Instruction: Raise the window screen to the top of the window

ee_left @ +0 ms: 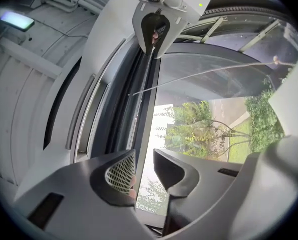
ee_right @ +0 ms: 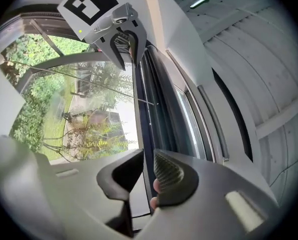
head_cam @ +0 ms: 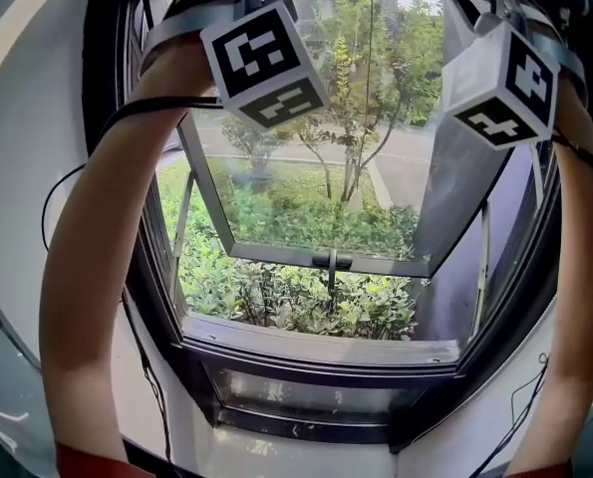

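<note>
Thin grey metal rail of the window screen runs straight and smooth, up at the top of the dark metal window frame. Left gripper and right gripper straddle it there, both released, mesh-textured pads slightly apart.

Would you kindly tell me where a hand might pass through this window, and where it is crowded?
Free: the gap between the swung-out sash's bottom rail and the sill, and the bare sill itself. Crowded: up top, where the left gripper and right gripper are raised.
</note>
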Available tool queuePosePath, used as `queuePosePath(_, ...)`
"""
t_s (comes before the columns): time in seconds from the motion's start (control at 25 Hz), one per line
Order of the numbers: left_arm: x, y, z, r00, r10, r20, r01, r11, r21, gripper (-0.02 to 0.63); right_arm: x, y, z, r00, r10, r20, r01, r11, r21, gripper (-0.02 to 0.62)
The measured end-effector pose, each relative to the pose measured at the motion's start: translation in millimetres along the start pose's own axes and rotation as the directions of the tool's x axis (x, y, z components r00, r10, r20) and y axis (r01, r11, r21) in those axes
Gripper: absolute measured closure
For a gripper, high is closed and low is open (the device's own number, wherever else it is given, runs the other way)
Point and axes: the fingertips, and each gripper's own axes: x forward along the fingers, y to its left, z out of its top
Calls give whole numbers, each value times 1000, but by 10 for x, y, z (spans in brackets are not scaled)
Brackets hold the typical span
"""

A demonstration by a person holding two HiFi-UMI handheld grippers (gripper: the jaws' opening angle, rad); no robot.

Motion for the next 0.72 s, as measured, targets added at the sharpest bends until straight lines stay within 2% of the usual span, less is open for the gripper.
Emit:
queuePosePath(0.12, -201, -106, 98, 999, 4, 54, -2, 999, -40, 508, -152, 98, 36, 999, -7, 37, 5, 998, 57, 523)
queuePosePath(0.24, -432, -198, 169, 995, 33, 96, -27, 998, -61, 508, -324, 130, 113, 996, -27, 81, 12, 984, 178, 523)
queuePosePath(0.32, -606, -227, 210, 992, 51, 119, -37, 993, -112, 508, -435, 185, 117, 995, -39, 97, 15, 971, 238, 523)
queuePosePath(0.44, -874, -283, 253, 986, 58, 154, -29, 983, -184, 508, -610, 280, 120, 992, -55, 117, 18, 955, 296, 523)
queuePosePath(0.6, -1199, -319, 283, 978, 75, 193, -27, 970, -242, 508, -871, 392, 190, 987, -75, 143, 21, 936, 350, 523)
queuePosePath(0.72, -1411, -333, 281, 973, 89, 215, -14, 945, -327, 508, -1064, 494, 217, 985, -78, 154, 10, 916, 400, 523)
